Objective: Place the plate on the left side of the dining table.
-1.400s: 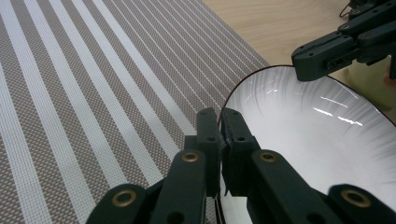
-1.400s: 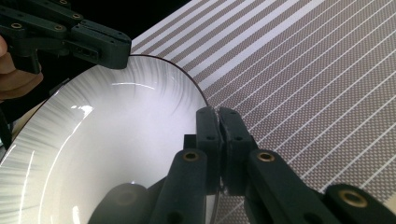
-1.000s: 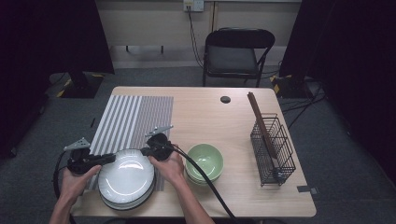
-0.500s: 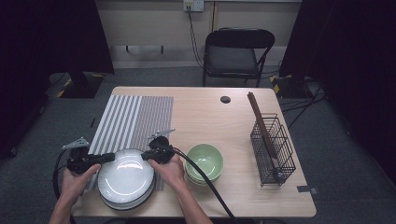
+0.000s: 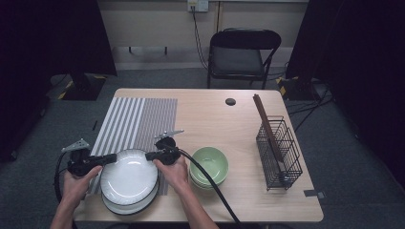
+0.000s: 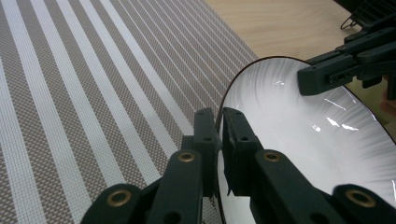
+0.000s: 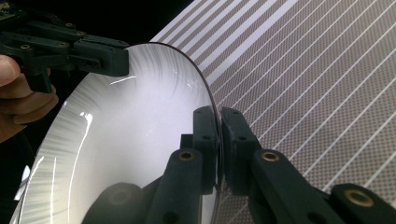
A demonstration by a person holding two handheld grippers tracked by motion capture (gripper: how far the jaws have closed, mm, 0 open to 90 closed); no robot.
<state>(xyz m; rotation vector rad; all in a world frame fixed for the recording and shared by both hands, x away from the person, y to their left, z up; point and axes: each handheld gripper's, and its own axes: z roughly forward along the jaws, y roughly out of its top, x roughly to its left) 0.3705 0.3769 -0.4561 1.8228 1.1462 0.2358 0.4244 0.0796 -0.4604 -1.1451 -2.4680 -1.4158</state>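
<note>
Left tongs (image 5: 111,158) and right tongs (image 5: 149,155) each clamp opposite rims of the top plate (image 5: 129,176), apparently raised off a lower plate (image 5: 128,208); mat (image 5: 138,119) behind, bowls (image 5: 208,164) right.

A light wooden table (image 5: 210,107) is standing on a grey carpeted floor (image 5: 344,157). A black folding chair (image 5: 241,55) is sitting behind it, facing the table, before a pale wall (image 5: 153,21) where cables are hanging from a socket (image 5: 197,5). Dark curtains (image 5: 363,57) are closing off both sides, and even overhead light is falling on the tabletop
</note>
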